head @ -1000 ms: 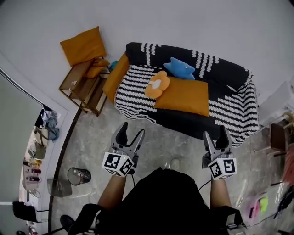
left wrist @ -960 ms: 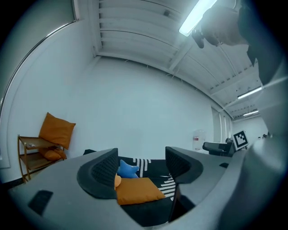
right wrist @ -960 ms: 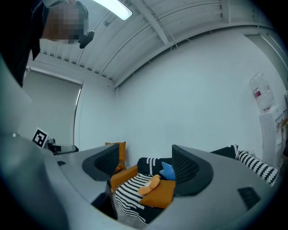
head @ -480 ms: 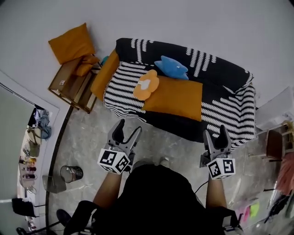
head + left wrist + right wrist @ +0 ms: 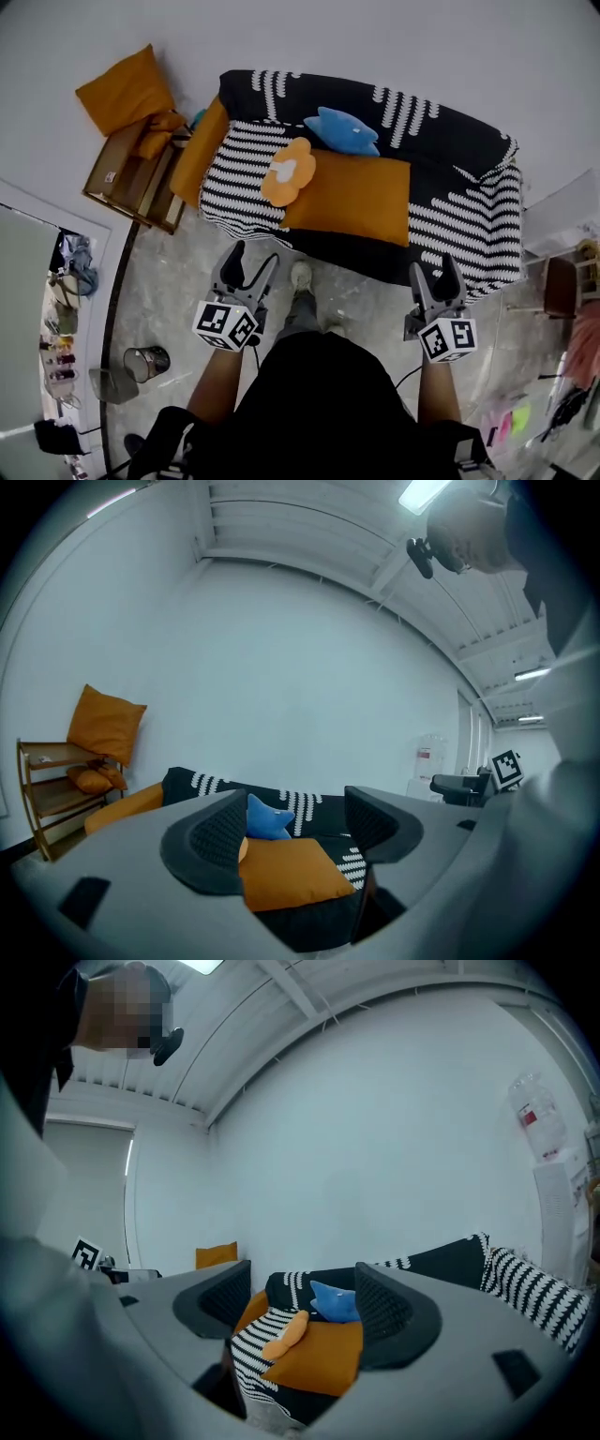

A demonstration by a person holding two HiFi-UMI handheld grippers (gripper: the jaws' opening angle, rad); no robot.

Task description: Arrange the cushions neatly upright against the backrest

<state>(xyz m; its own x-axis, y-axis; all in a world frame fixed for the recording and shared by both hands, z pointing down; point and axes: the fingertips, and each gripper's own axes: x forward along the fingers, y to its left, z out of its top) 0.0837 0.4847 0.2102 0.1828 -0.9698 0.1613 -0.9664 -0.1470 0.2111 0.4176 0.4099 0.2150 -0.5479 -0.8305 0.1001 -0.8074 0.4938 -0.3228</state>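
In the lower half of the head view, the left gripper [image 5: 253, 256] and right gripper [image 5: 435, 268] hang over the floor, each with its fingers apart and nothing between them. Past them, mid-frame, stands the striped sofa [image 5: 469, 223]. A large orange cushion [image 5: 354, 197] lies flat on its seat, with a flower-shaped cushion [image 5: 286, 173] at its left end. A blue cushion [image 5: 345, 131] rests further back, at the backrest [image 5: 427, 127]. Upper left, another orange cushion [image 5: 122, 89] leans on the wall above a wooden rack [image 5: 127, 178]

A large orange cushion [image 5: 356, 199] is lying flat well ahead of the fingers [image 5: 233, 265] of the left gripper [image 5: 253, 266]; a flower-shaped cushion [image 5: 288, 172] is overlapping its left corner, a blue cushion [image 5: 345, 130] resting beyond.
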